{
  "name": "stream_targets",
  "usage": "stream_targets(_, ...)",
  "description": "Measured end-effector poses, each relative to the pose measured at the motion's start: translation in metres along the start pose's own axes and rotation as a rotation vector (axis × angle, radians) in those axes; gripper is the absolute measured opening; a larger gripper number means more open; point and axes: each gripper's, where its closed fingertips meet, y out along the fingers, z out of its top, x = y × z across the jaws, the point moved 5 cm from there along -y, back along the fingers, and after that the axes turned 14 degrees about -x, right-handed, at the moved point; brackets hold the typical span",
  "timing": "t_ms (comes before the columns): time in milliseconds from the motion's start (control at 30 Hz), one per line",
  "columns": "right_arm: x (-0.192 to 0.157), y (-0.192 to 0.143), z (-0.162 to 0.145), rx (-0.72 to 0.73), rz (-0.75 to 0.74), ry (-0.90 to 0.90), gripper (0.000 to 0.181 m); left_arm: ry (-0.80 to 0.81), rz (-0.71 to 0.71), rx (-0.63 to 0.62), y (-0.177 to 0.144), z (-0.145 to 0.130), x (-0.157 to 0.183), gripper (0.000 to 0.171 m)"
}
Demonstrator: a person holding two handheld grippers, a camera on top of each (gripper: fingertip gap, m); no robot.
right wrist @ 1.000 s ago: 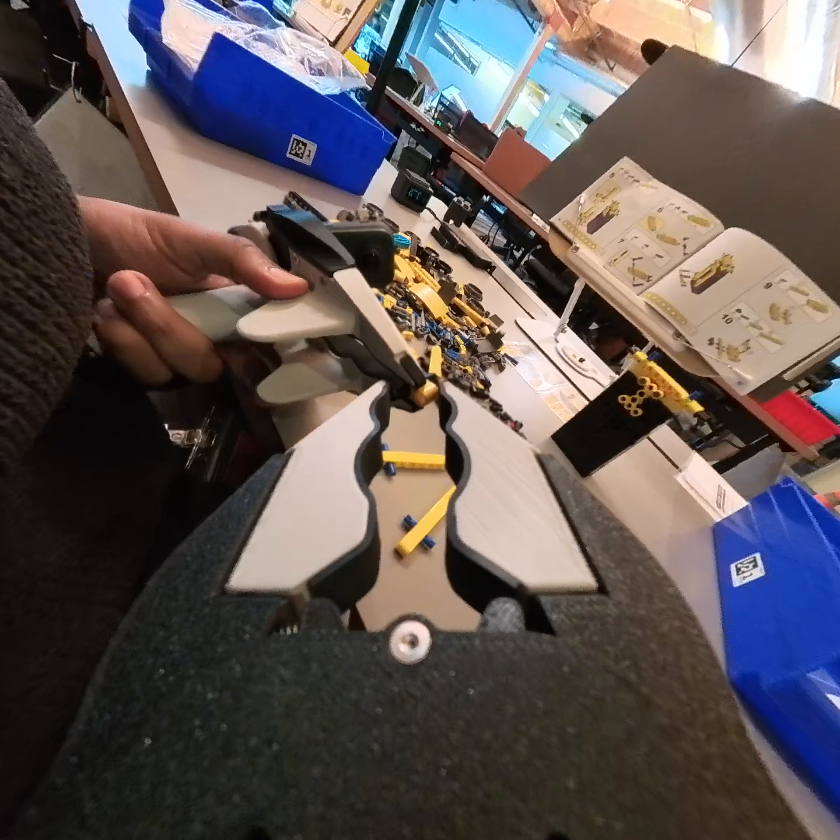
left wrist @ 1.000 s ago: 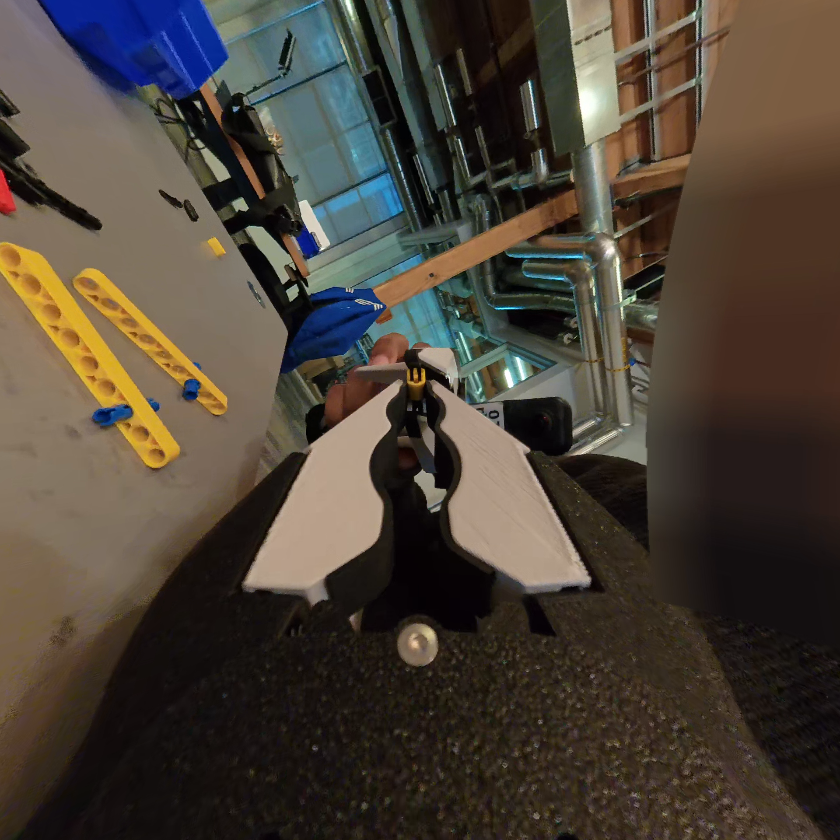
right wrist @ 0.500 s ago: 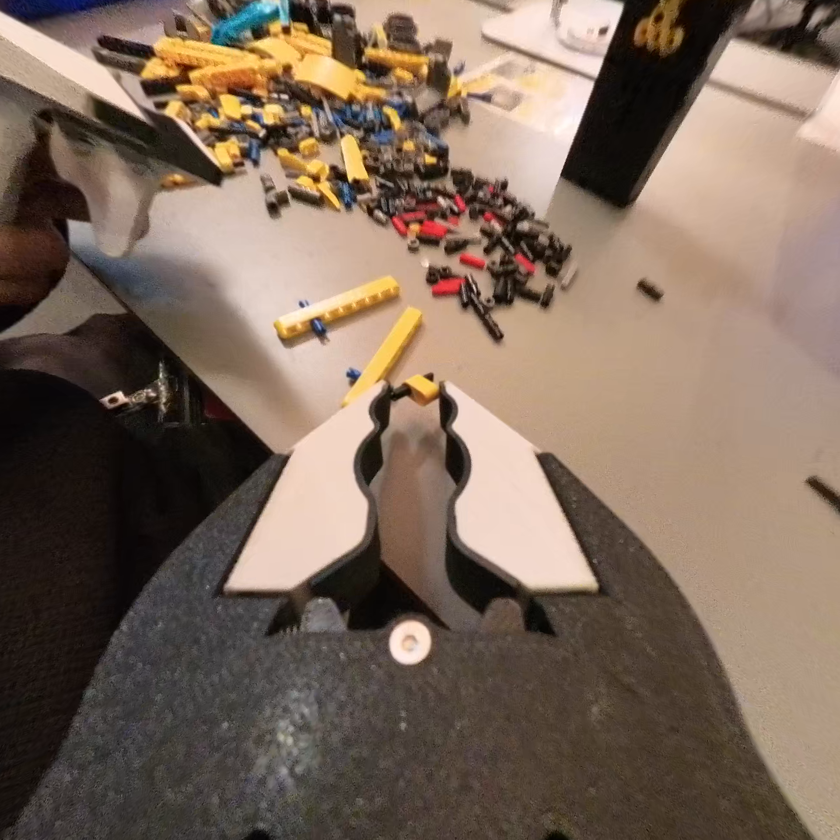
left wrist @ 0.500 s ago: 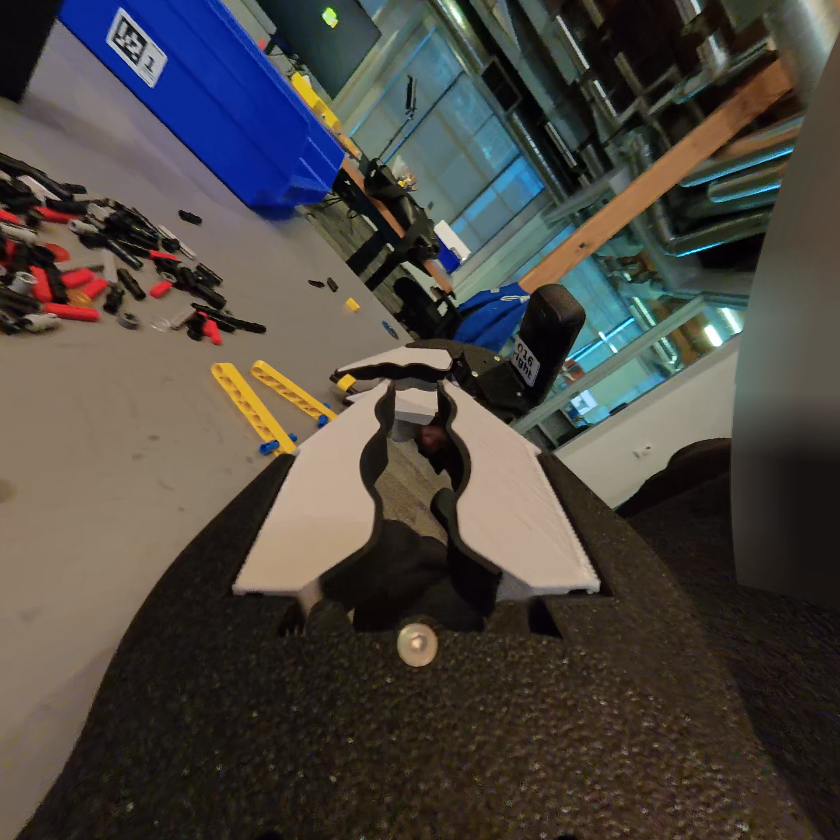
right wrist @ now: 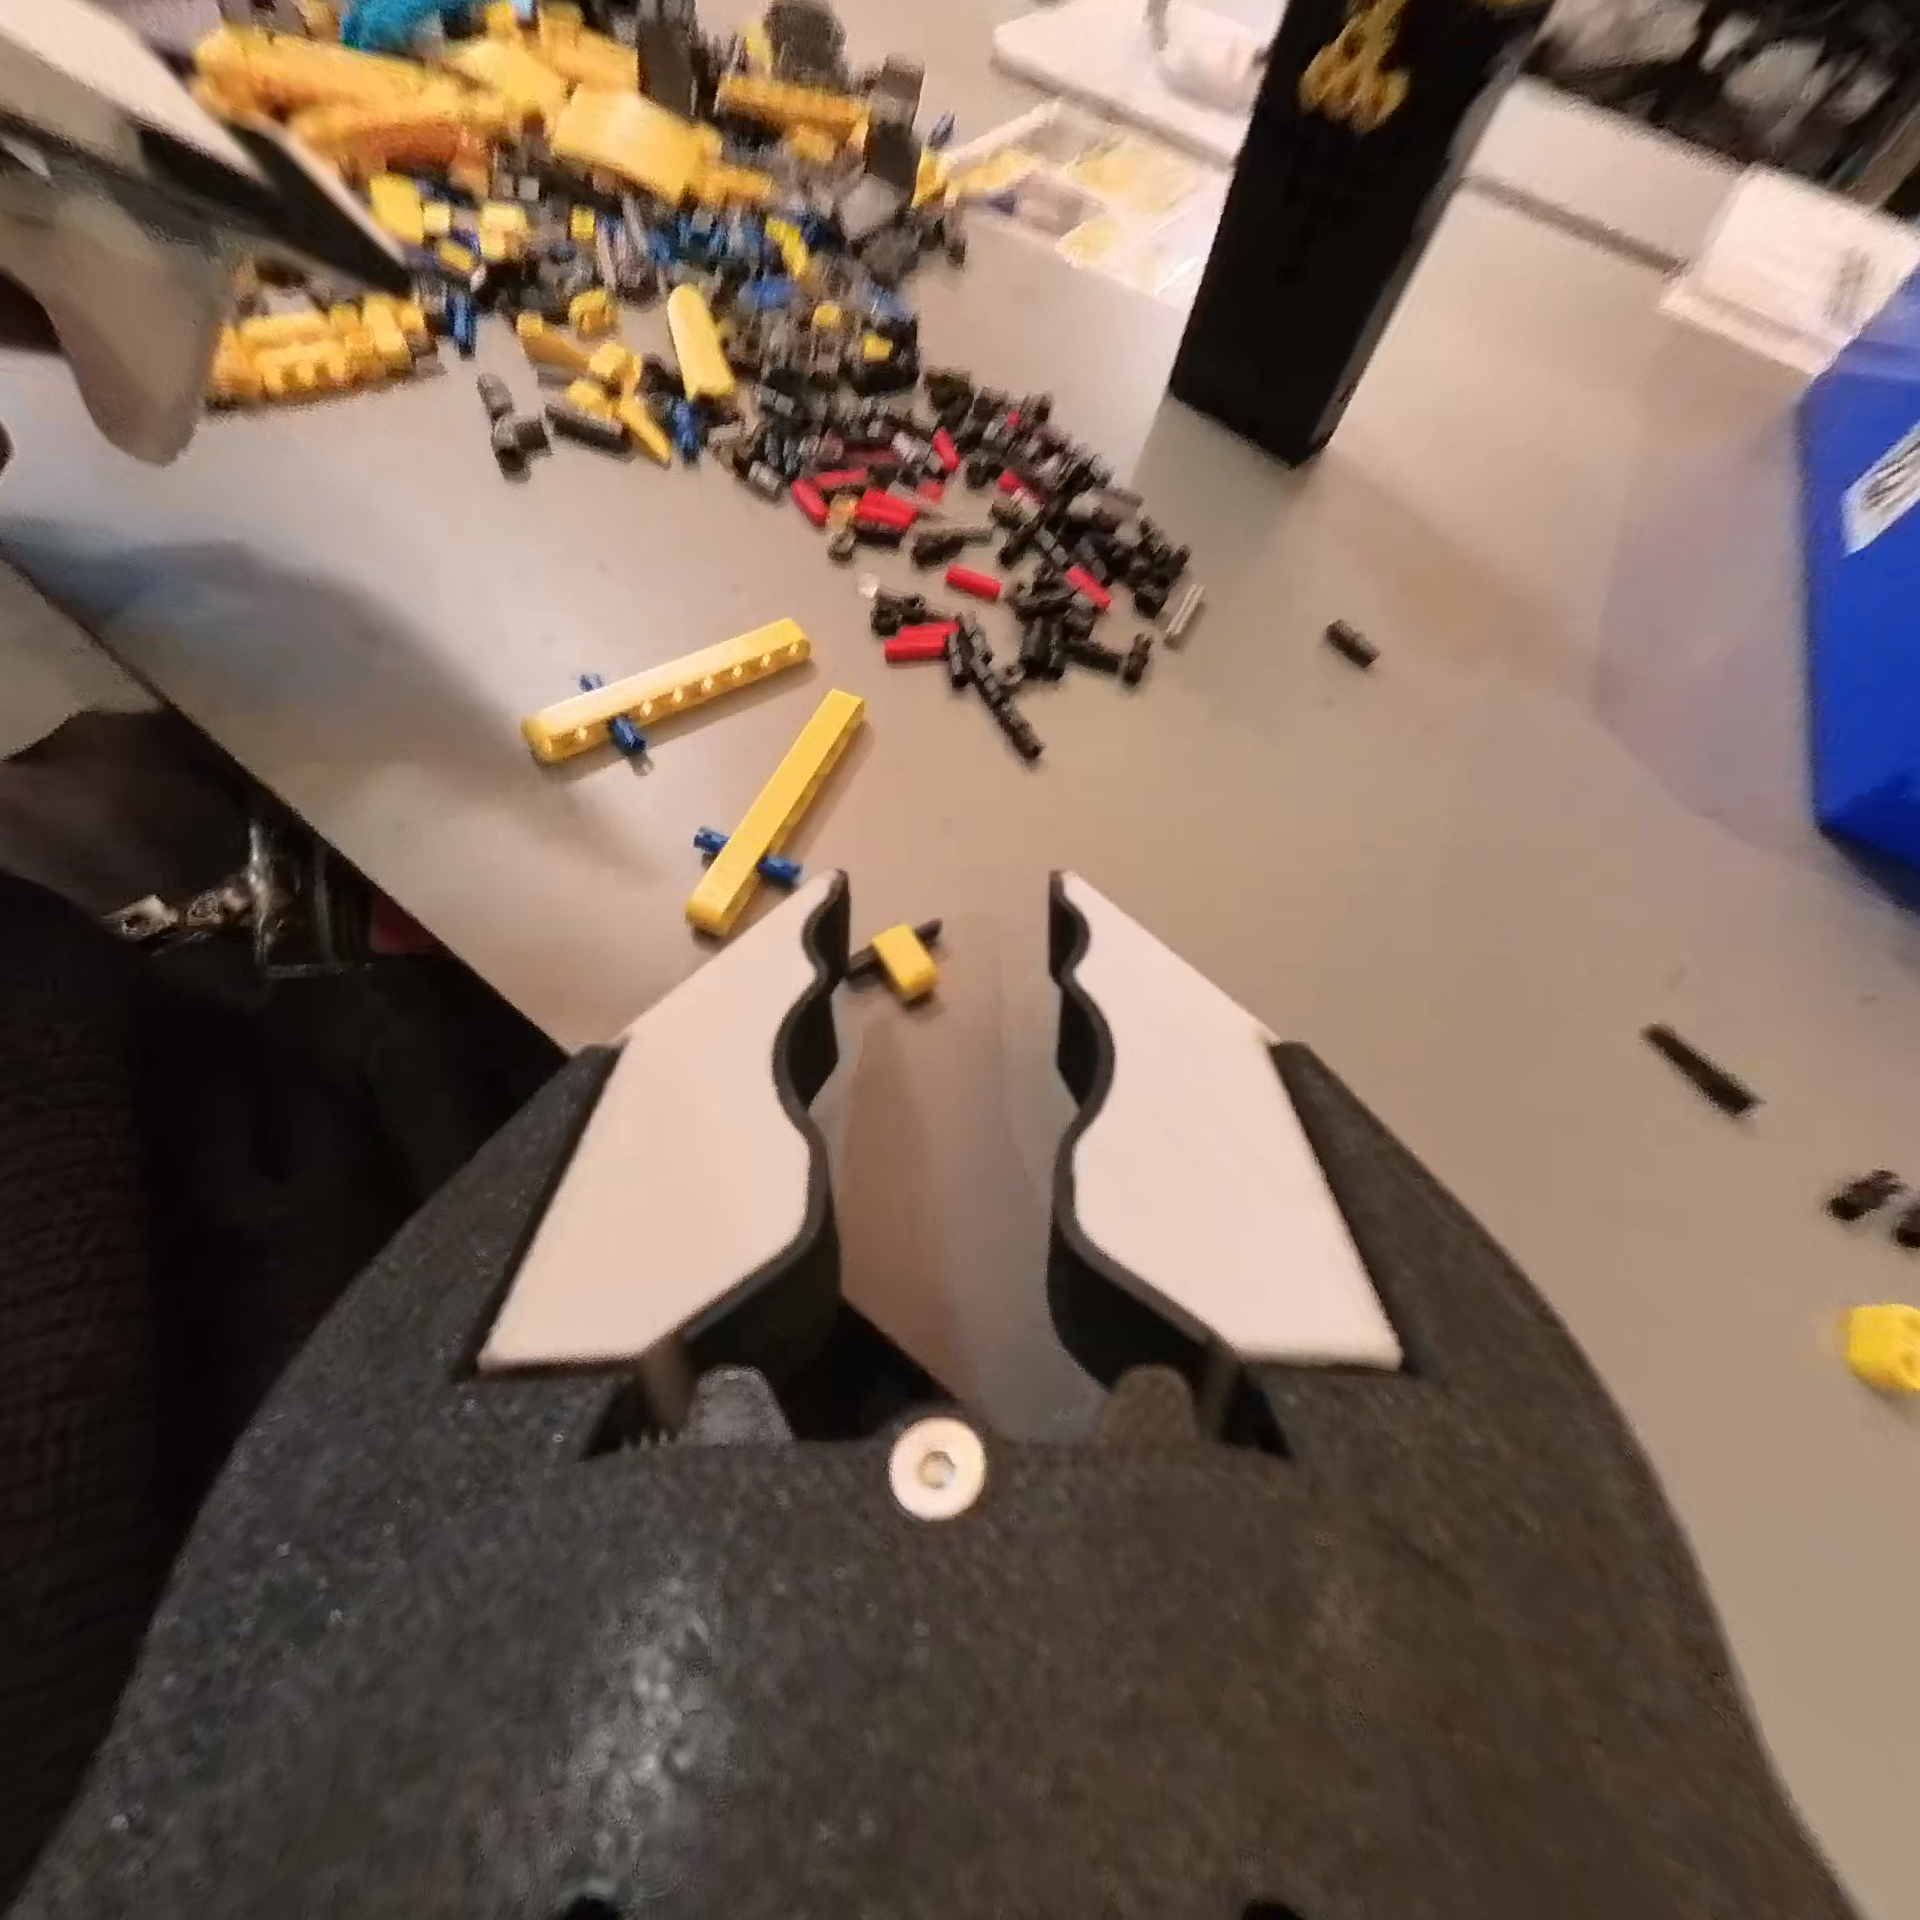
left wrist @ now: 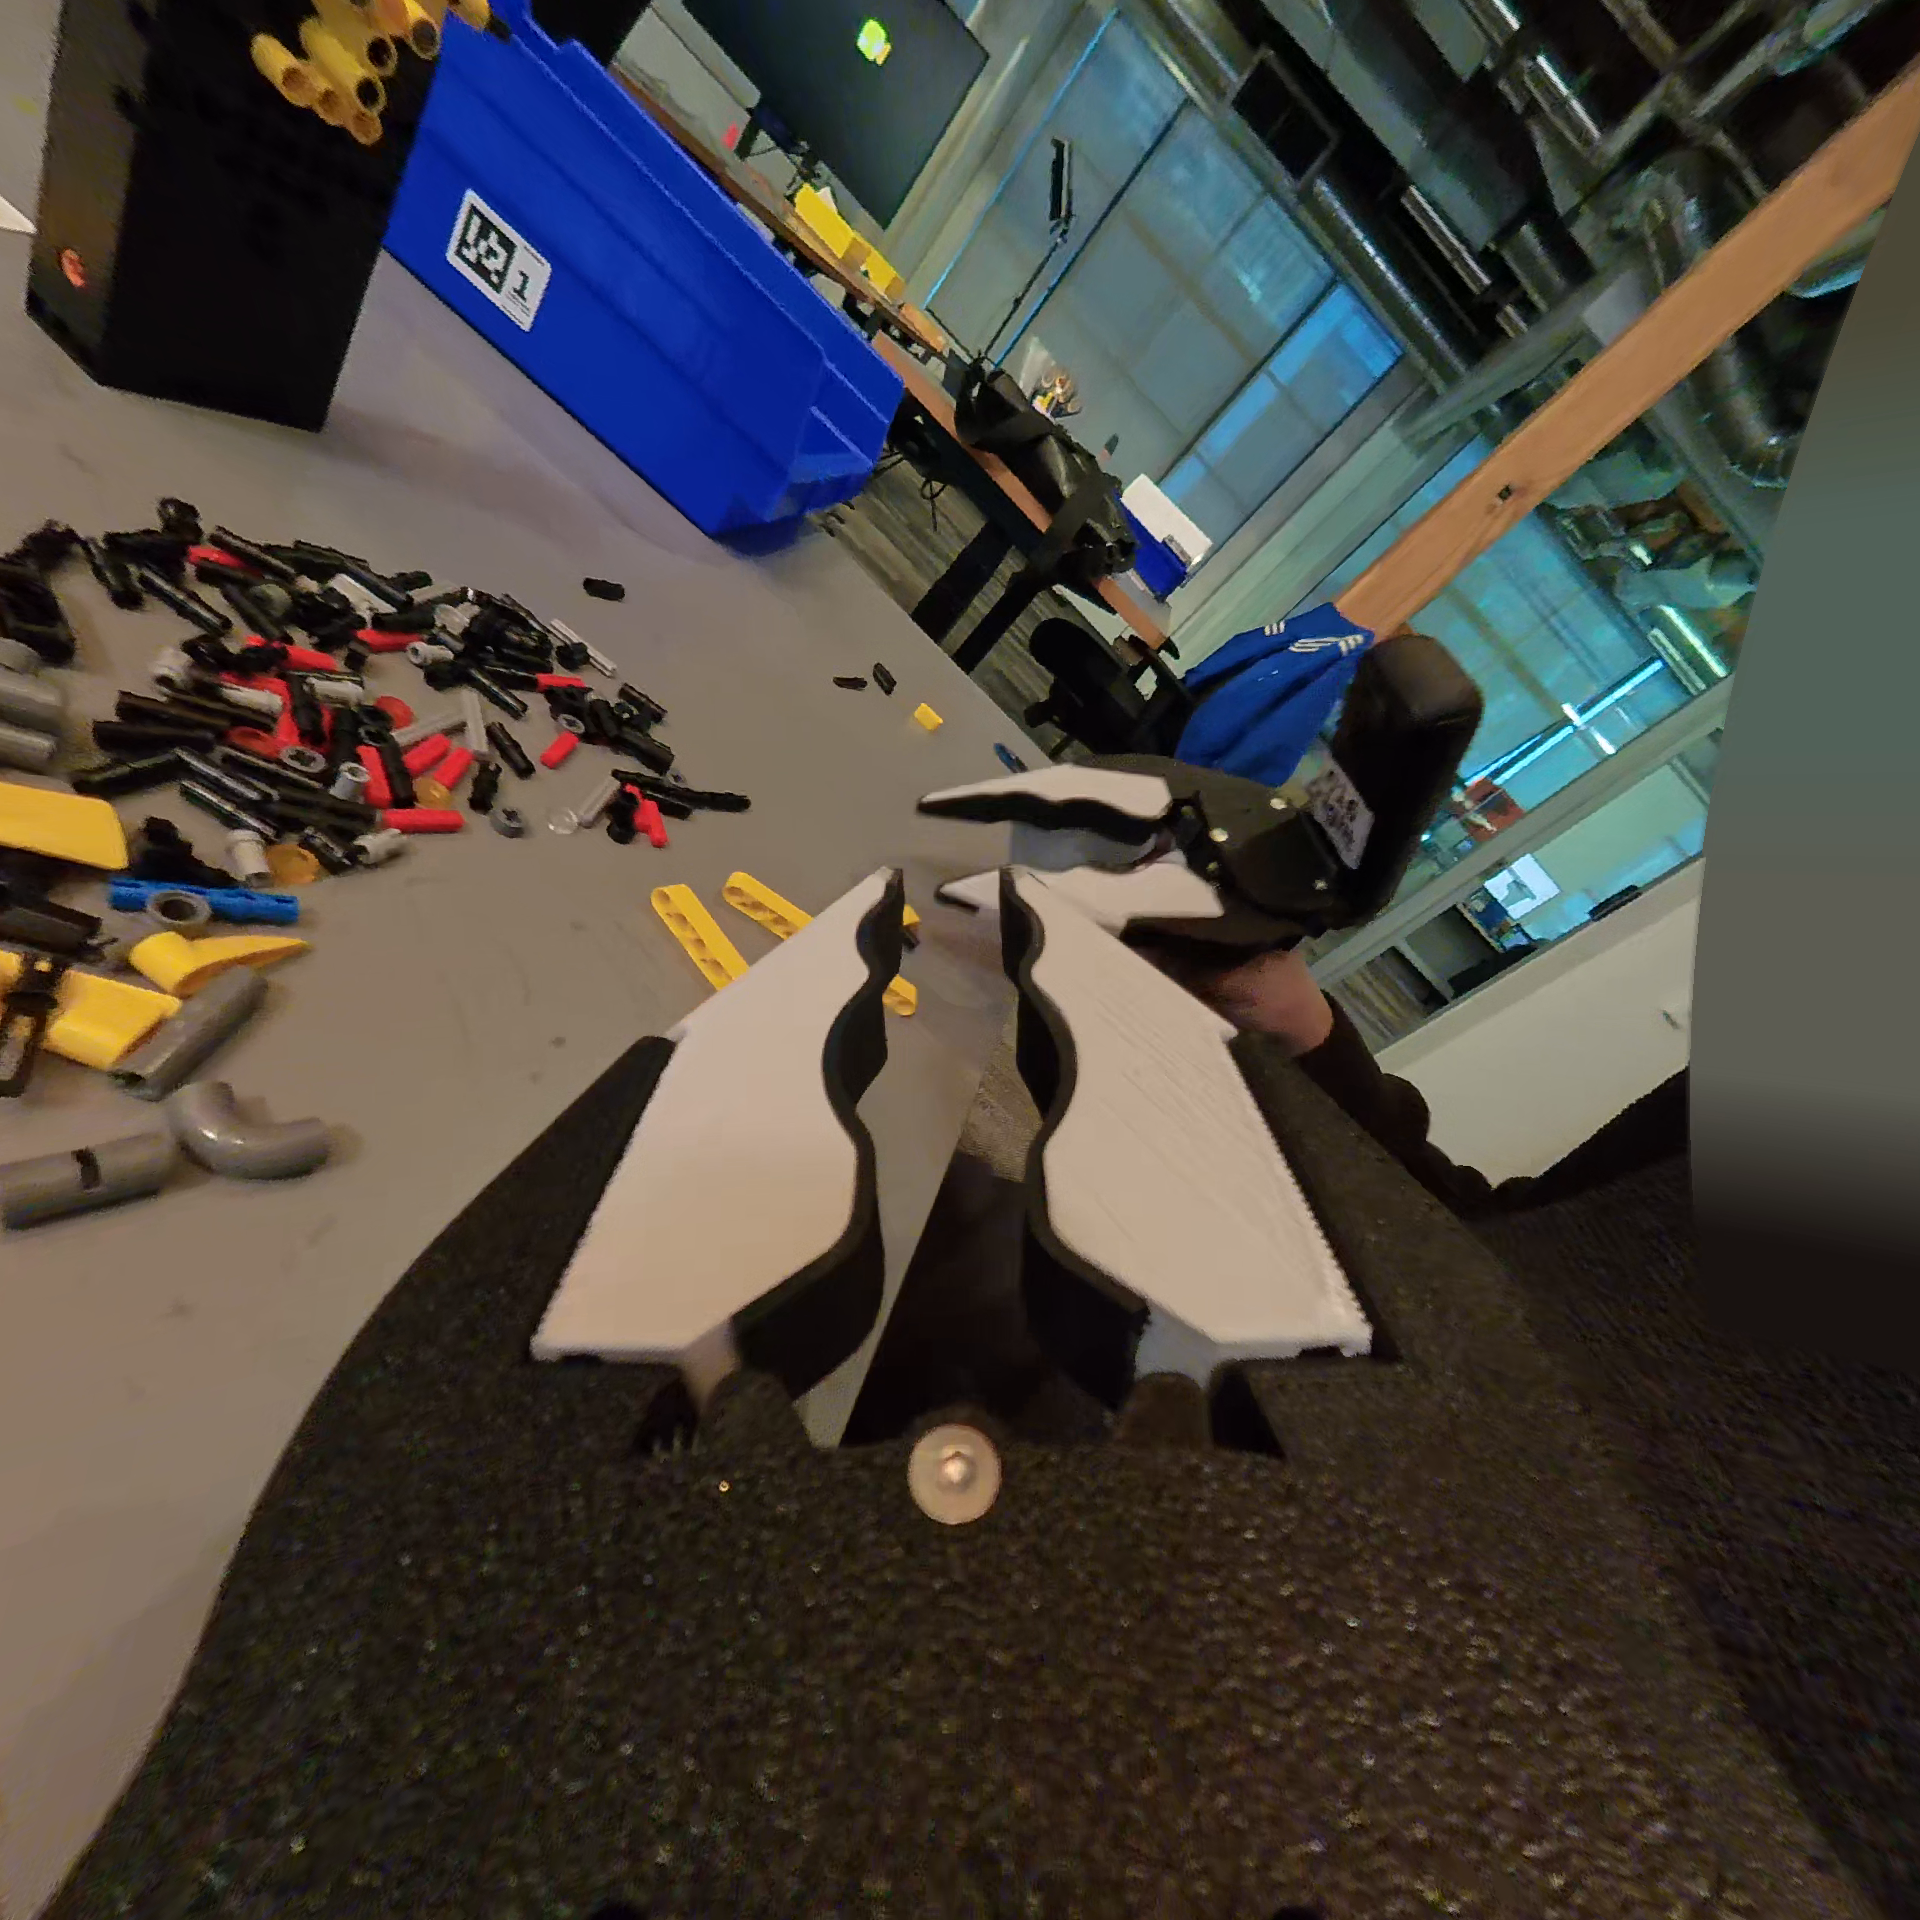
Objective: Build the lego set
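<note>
1. Parted now, pinching half a second ago: right gripper. Let go of small yellow piece, loose on grey table between fingertips, mid-frame.
2. Slightly parted, empty: left gripper, just beside yellow beams, centre frame.

Beyond my grey desk I see tall glass windows, a slanting wooden beam, silver ceiling ducts, a dark wall screen and an office chair draped with blue cloth.
</note>
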Motion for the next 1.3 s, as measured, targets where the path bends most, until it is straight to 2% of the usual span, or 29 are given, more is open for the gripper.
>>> stream_targets(100, 0.019, -0.017, 0.01, 0.119, -0.054, 0.047, 0.038, 0.037, 0.045, -0.011, -0.002, 0.003, -0.003, 0.018)
stream_targets(200, 0.037, -0.023, 0.016, 0.163, -0.105, 0.098, 0.038, 0.098, 0.111, -0.036, -0.003, 0.008, -0.007, 0.018)
stream_targets(467, 0.031, 0.015, 0.008, -0.002, -0.105, 0.088, 0.038, 0.251, 0.404, -0.145, -0.002, 0.008, -0.029, 0.019)
stream_targets(667, 0.039, 0.021, 0.011, 0.001, -0.171, 0.098, 0.037, 0.223, 0.393, -0.141, -0.002, 0.009, -0.032, 0.02)
stream_targets(833, 0.042, 0.027, 0.01, -0.042, -0.156, 0.122, 0.037, 0.197, 0.405, -0.14, -0.002, 0.01, -0.036, 0.02)
stream_targets(1067, 0.051, 0.025, 0.009, -0.02, -0.147, 0.217, 0.032, 0.194, 0.4, -0.119, -0.004, 0.011, -0.035, 0.02)
stream_targets(1300, 0.051, 0.033, 0.005, -0.107, -0.154, 0.211, 0.033, 0.169, 0.376, -0.097, -0.007, 0.012, -0.036, 0.02)
